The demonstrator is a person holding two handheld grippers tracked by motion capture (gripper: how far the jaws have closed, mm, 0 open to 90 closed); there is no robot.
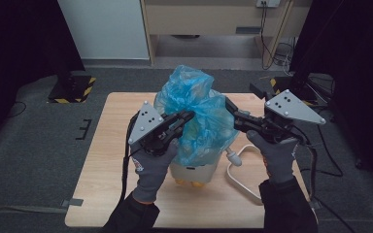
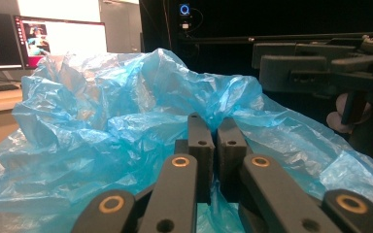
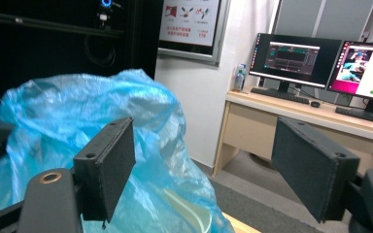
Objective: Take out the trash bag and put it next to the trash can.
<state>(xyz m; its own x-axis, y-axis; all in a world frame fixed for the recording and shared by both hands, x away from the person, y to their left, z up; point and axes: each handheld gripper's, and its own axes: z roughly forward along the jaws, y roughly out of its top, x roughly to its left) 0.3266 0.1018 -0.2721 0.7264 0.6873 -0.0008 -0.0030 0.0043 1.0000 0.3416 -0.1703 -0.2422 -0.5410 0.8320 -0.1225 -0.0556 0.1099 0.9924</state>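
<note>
In the middle of the frame the blue bag half covers the white appliance. The left gripper pinches its plastic; the right gripper stands apart, empty. The bottom remains uncovered.

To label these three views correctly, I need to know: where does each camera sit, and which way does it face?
High view: above the person's side, facing forward and down on the table; both gloved hands and grippers show.
Left gripper view: on the left gripper, facing the blue bag; its jaws are shut on the film.
Right gripper view: on the right gripper, facing a desk with monitors; its jaws are open beside the bag.
All three views share the bag.
</note>
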